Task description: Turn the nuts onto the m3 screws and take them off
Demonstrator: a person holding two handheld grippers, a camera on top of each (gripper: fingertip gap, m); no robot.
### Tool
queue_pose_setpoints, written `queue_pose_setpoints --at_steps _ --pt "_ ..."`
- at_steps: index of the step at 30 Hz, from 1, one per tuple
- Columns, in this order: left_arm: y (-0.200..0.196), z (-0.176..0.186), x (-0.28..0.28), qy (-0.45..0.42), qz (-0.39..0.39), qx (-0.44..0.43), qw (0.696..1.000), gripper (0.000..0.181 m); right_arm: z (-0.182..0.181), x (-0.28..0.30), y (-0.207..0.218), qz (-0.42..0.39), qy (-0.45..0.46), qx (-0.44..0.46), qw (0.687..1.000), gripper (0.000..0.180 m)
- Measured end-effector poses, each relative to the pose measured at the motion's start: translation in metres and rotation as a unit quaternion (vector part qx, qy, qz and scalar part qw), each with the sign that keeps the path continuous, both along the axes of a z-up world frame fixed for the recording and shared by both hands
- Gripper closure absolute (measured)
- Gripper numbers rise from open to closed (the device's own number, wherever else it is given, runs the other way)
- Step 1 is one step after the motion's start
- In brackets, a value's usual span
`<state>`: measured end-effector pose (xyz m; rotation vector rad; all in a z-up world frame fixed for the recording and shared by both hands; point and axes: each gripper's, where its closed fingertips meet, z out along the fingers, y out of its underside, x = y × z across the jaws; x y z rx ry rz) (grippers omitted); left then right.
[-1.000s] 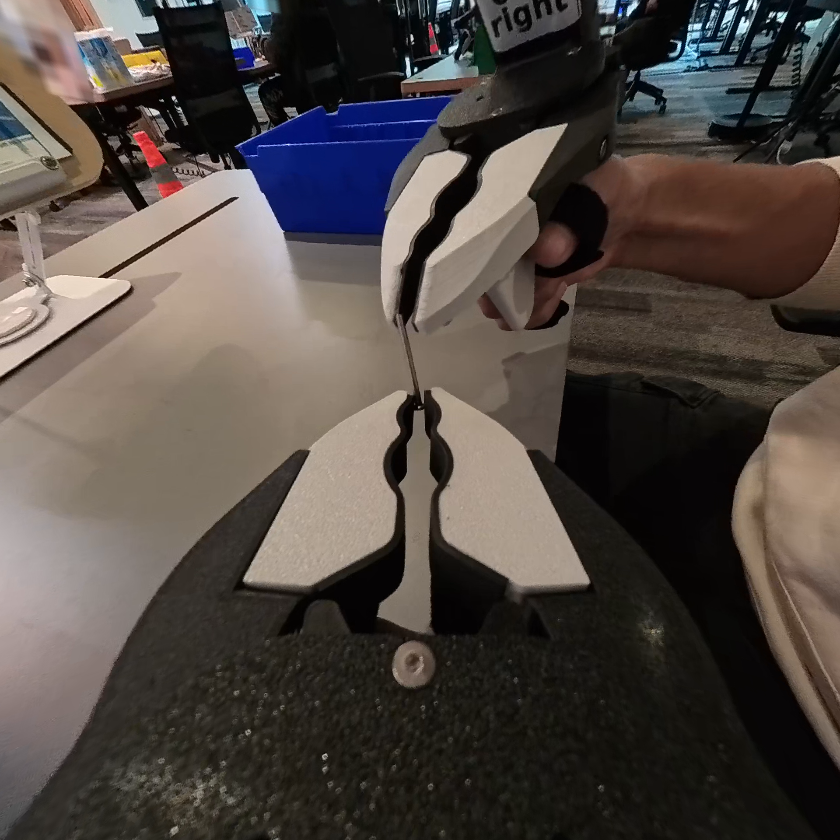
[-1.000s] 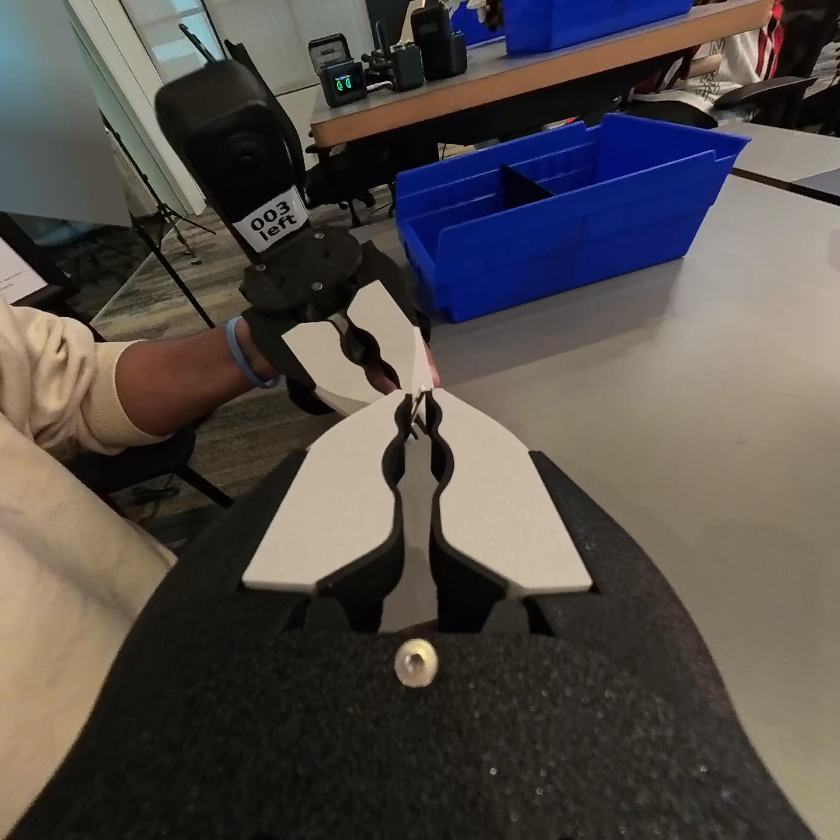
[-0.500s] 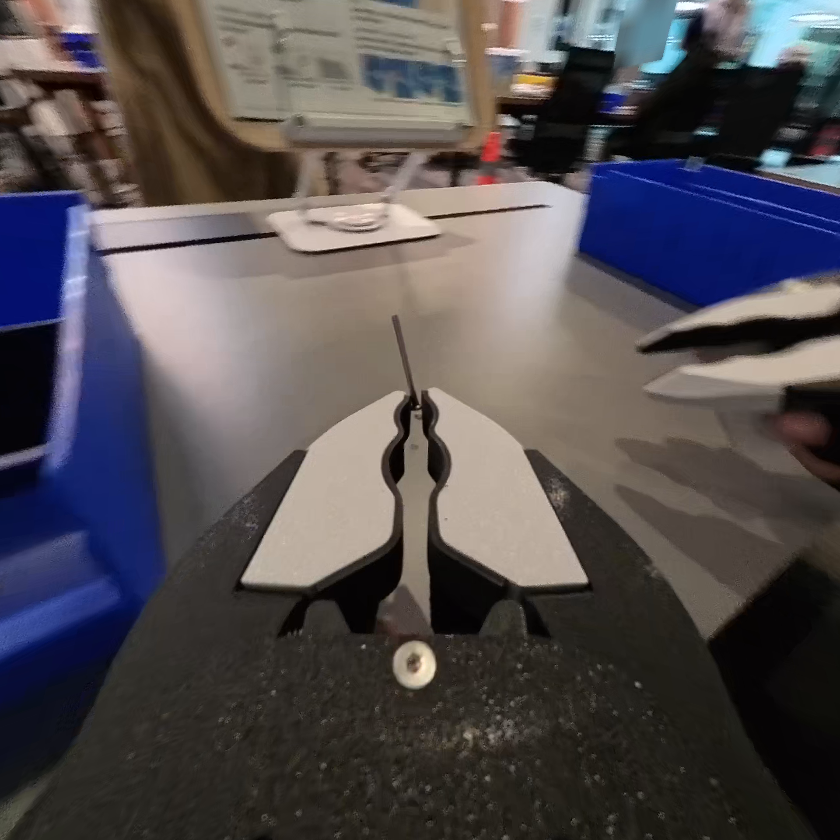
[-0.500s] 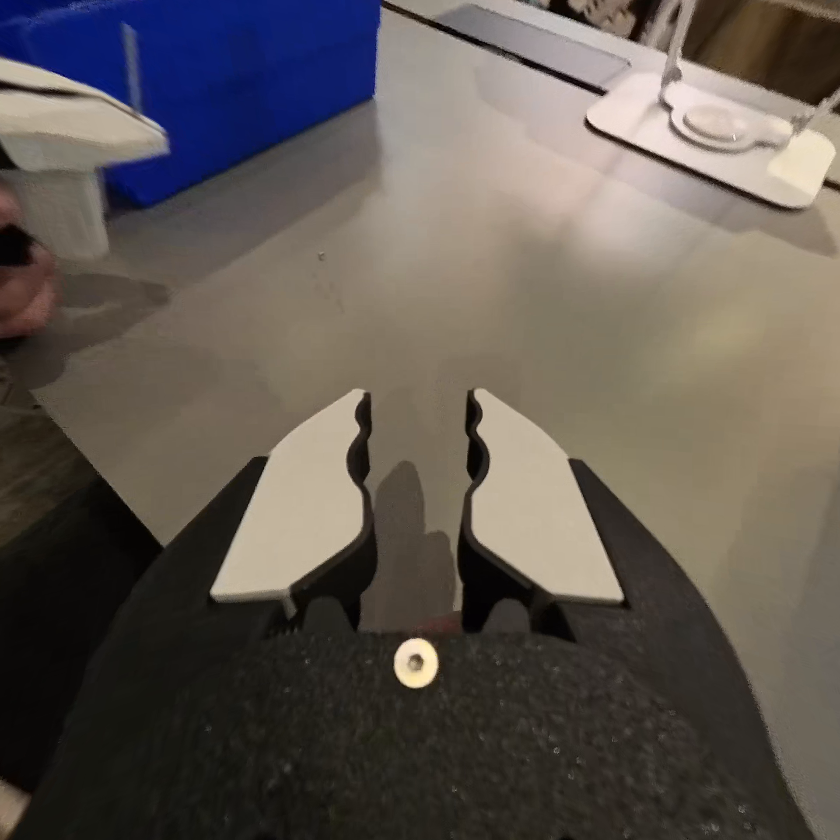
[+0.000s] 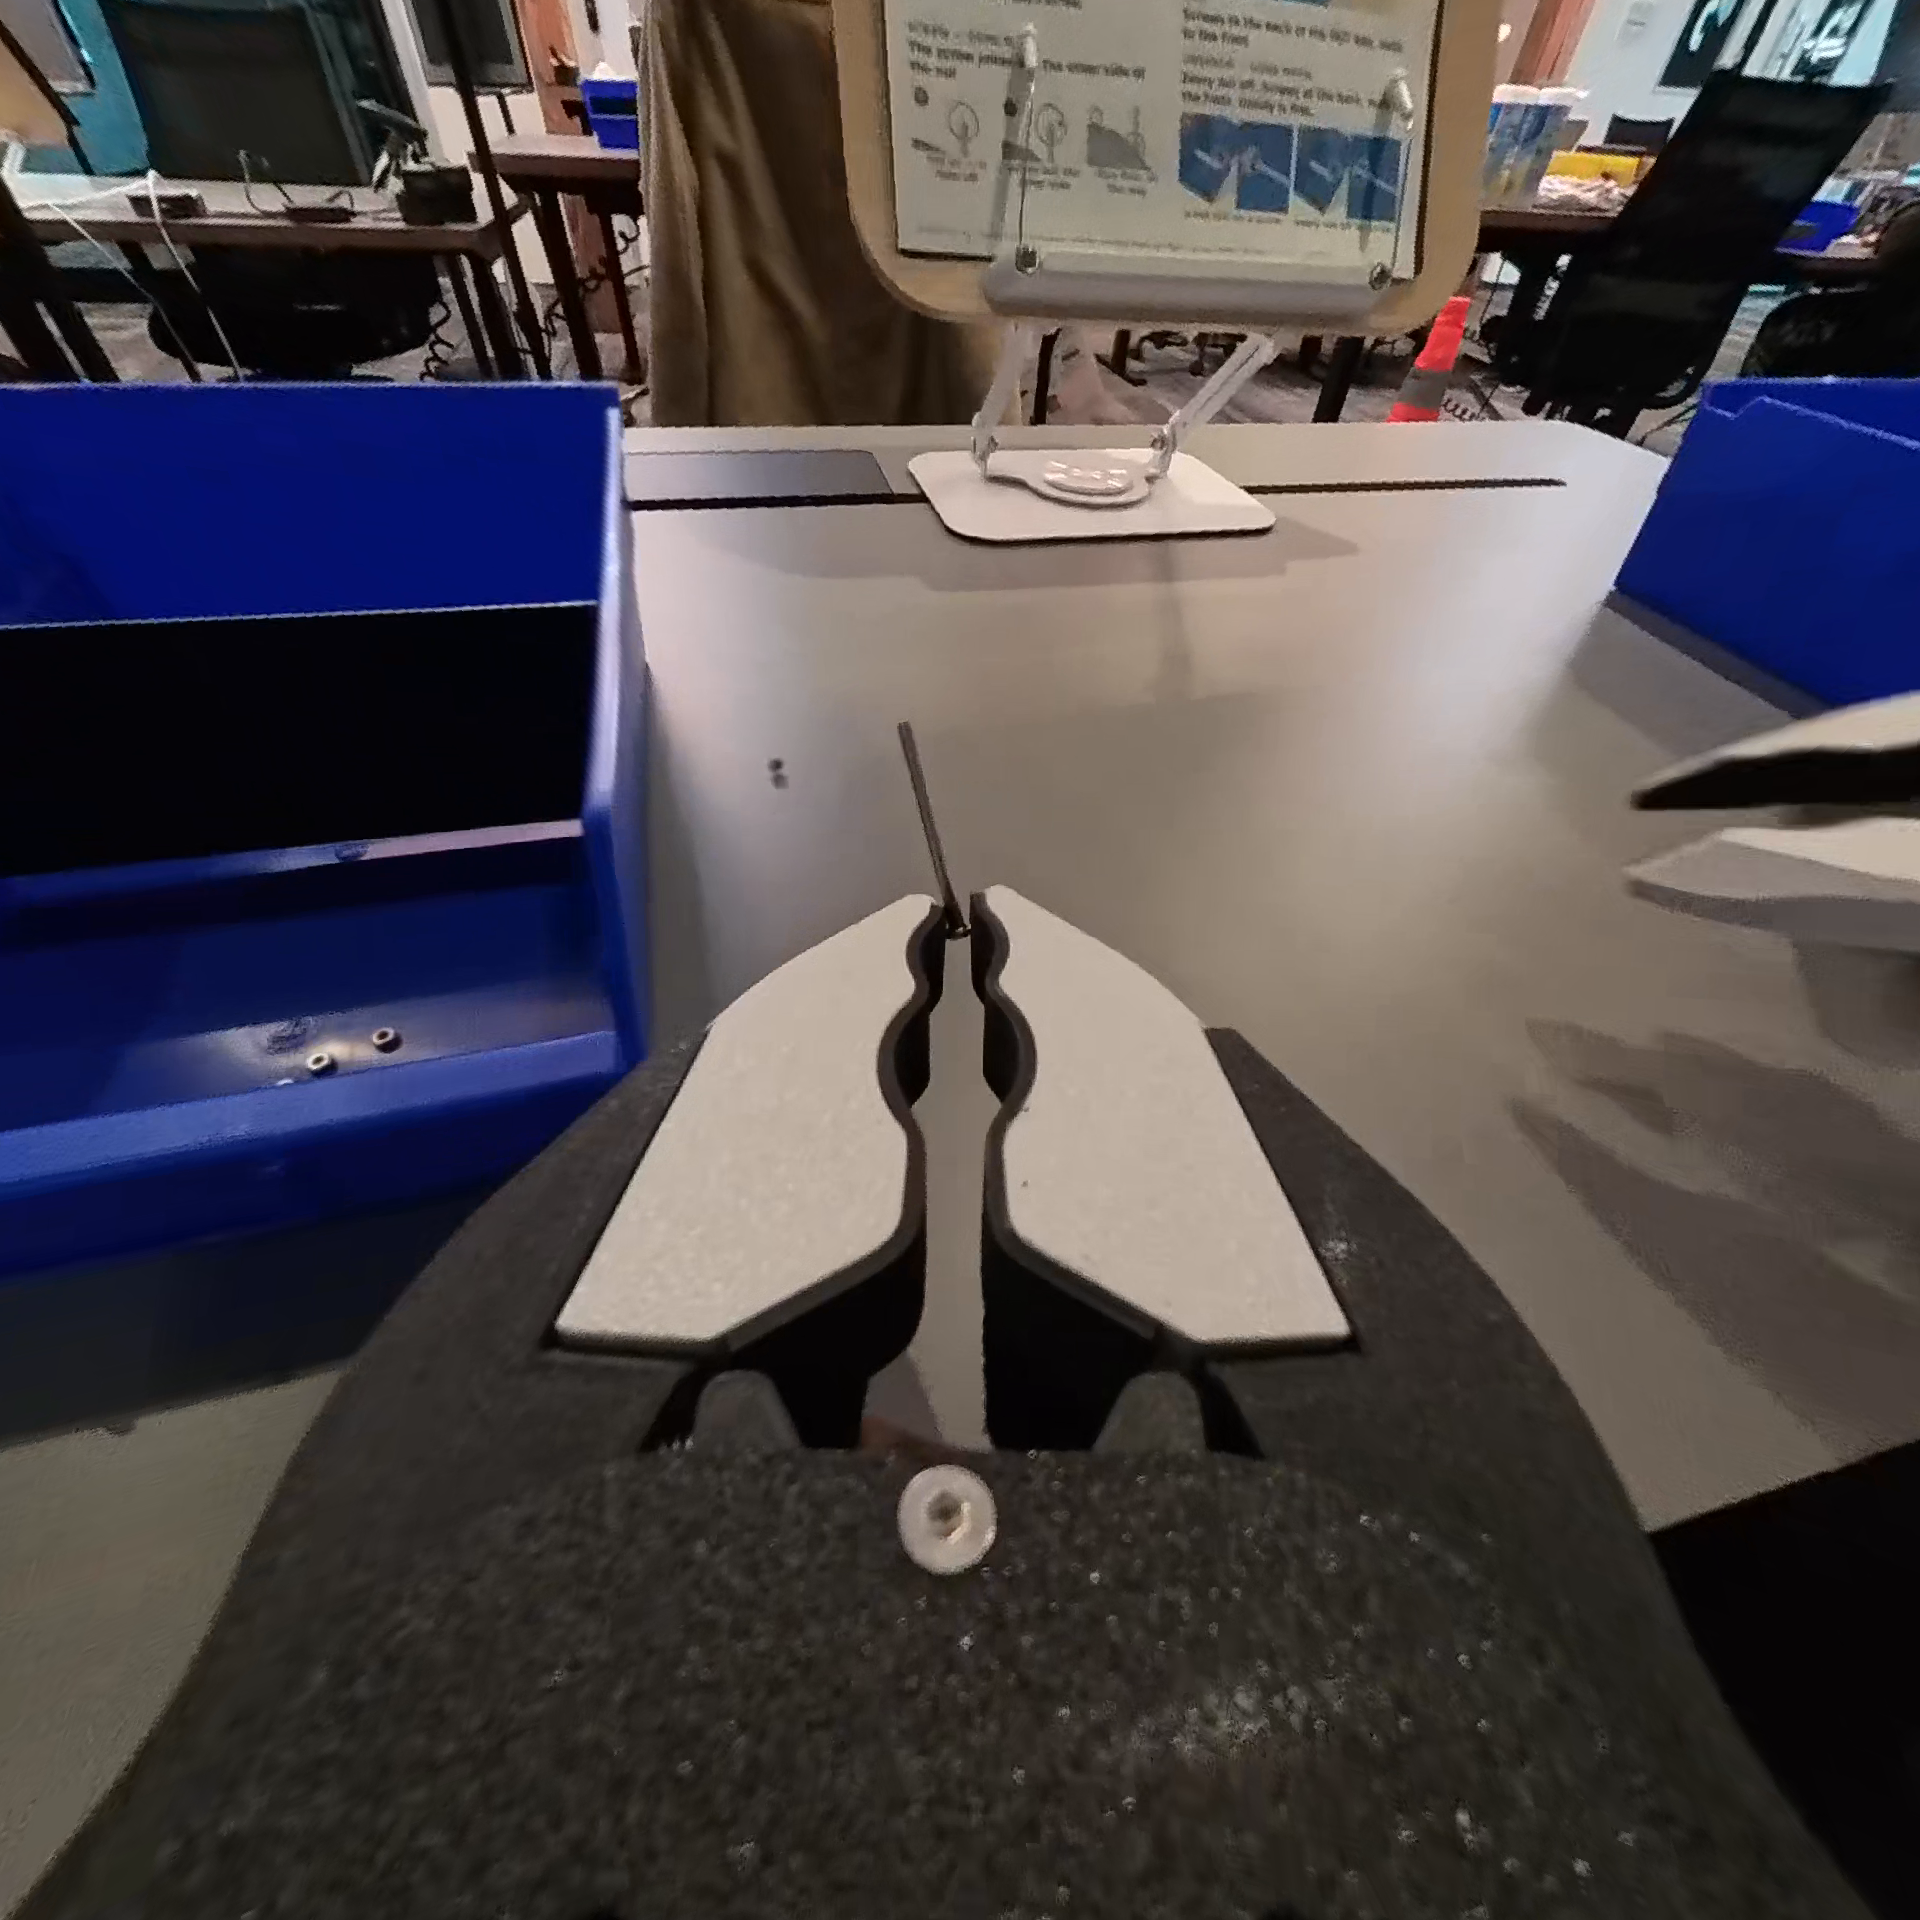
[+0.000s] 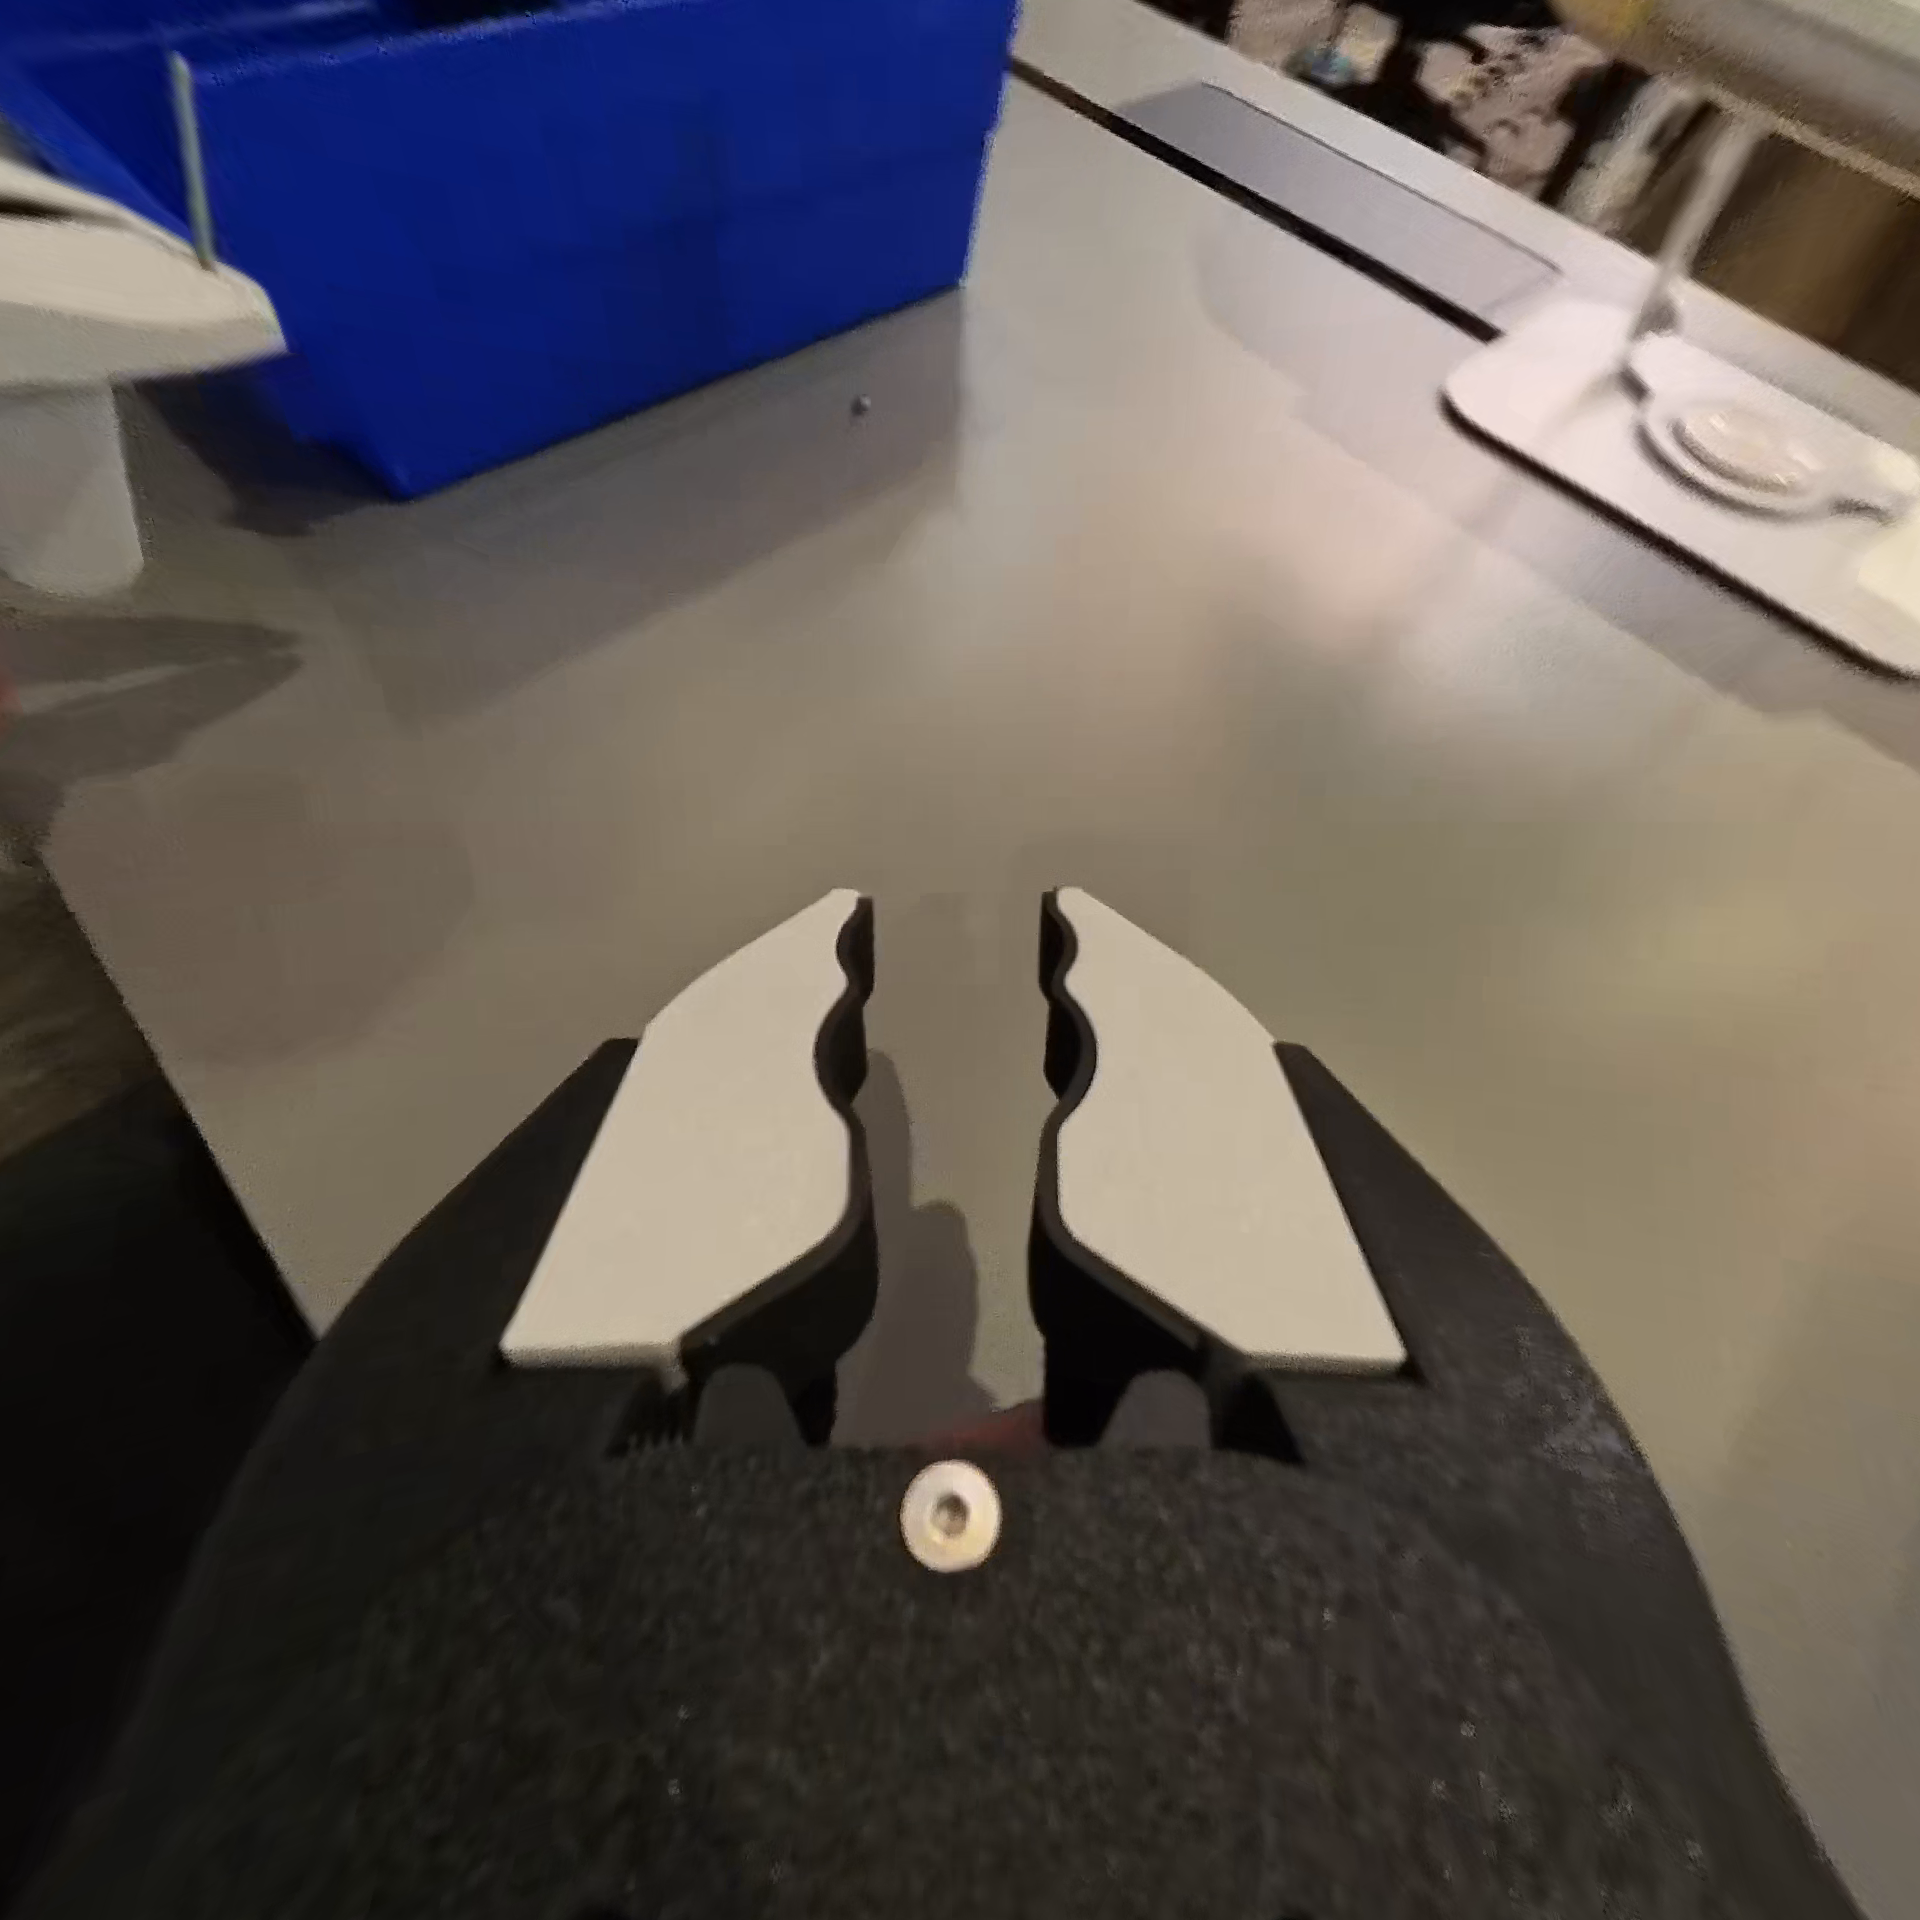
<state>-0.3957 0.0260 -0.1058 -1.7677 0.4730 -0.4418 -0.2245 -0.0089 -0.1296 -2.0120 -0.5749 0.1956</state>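
Note:
My left gripper [image 5: 956, 914] is shut on the head end of a long thin dark screw [image 5: 925, 816], whose shaft sticks up and forward from the fingertips over the grey table. It also shows at the left edge of the right wrist view [image 6: 223, 275], the screw [image 6: 190, 156] standing above it. My right gripper [image 6: 956, 904] is open and empty above the table; its fingers [image 5: 1787, 821] show at the right edge of the left wrist view. A small nut [image 5: 777, 772] lies on the table by the left bin; it also shows in the right wrist view [image 6: 858, 406].
A blue bin [image 5: 613, 727] stands at the left with a few small nuts [image 5: 353, 1049] on its floor. Another blue bin [image 5: 1787, 551] is at the far right. A white stand base [image 5: 1091, 499] carrying an instruction board sits at the back of the table [image 5: 1299, 727].
A second ago both grippers held the screw between them. The right gripper has let go, opened and pulled away to the right. The left gripper has swung left with the screw, toward the left bin.

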Motion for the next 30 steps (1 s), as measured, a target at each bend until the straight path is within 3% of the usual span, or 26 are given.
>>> queue_pose_setpoints --at_steps 5,13,20,30 --pt "0.004 0.0 -0.008 -0.01 0.013 -0.001 1.0 0.177 0.017 -0.066 0.076 0.113 -0.004 0.001 0.994 0.15" --pt "0.006 -0.003 -0.012 -0.011 0.011 0.002 1.0 0.177 -0.03 -0.136 0.192 0.224 -0.045 -0.046 0.972 0.153" --pt "0.006 -0.009 -0.008 -0.011 -0.005 -0.005 1.0 0.177 -0.04 -0.169 0.232 0.311 -0.056 -0.077 0.946 0.156" --pt "0.004 -0.012 -0.002 0.007 -0.017 -0.001 1.0 0.176 -0.054 -0.182 0.238 0.377 -0.067 -0.129 0.915 0.156"
